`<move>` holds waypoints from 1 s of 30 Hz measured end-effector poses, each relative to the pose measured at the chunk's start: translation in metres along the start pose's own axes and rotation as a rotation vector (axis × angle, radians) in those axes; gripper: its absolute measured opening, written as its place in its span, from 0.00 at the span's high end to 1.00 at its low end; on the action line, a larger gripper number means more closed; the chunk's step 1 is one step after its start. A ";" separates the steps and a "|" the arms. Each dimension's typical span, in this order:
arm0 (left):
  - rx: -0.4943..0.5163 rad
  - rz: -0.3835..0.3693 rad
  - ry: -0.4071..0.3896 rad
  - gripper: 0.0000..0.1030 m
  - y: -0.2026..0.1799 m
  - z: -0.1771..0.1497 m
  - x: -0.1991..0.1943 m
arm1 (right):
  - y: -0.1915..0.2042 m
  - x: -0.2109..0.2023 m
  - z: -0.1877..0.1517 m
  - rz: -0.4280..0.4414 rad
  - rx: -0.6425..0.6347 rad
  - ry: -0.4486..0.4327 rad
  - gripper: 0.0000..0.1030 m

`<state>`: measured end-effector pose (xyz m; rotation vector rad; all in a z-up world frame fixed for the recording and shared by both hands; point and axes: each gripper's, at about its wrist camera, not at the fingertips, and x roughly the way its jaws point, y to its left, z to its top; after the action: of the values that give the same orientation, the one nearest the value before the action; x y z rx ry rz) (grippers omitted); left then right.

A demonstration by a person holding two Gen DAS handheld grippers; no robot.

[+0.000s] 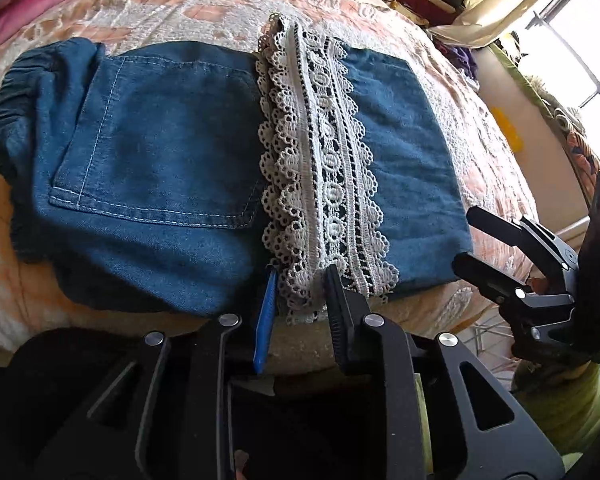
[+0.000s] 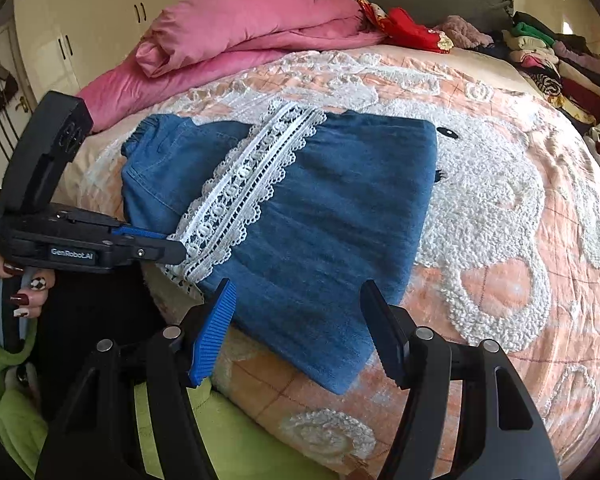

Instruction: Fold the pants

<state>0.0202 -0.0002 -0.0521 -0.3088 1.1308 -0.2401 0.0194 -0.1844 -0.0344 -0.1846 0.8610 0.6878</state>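
Note:
Blue denim pants (image 1: 160,168) lie folded on the bed, with a white lace hem band (image 1: 324,184) laid across them. They show in the right wrist view too (image 2: 332,208), with the lace (image 2: 244,188). My left gripper (image 1: 300,276) is open, its fingers on either side of the lace's near end at the bed edge; it also shows in the right wrist view (image 2: 176,248). My right gripper (image 2: 296,296) is open and empty, just over the folded pants' near right corner; it also shows in the left wrist view (image 1: 466,236).
The bed has a peach and white textured blanket (image 2: 500,208). A pink duvet (image 2: 236,32) lies at the head. A pile of clothes (image 2: 552,64) sits at the far right. A window (image 1: 588,40) is on the right. Cabinets (image 2: 100,20) stand behind.

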 end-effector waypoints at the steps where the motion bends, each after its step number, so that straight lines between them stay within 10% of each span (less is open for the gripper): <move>1: 0.001 0.000 -0.001 0.83 0.000 0.000 0.000 | -0.001 0.002 -0.001 -0.001 -0.001 0.007 0.38; 22: 0.028 0.022 -0.043 0.70 -0.008 0.005 -0.010 | -0.014 -0.006 -0.009 -0.022 0.049 0.029 0.38; 25: 0.031 0.028 -0.057 0.64 -0.009 0.006 -0.014 | -0.013 -0.011 -0.008 -0.028 0.052 0.014 0.16; 30: 0.033 0.036 -0.081 0.56 -0.009 0.007 -0.023 | -0.012 -0.021 -0.004 -0.033 0.057 -0.015 0.14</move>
<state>0.0168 0.0002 -0.0263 -0.2667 1.0509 -0.2123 0.0147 -0.2050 -0.0231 -0.1422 0.8608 0.6327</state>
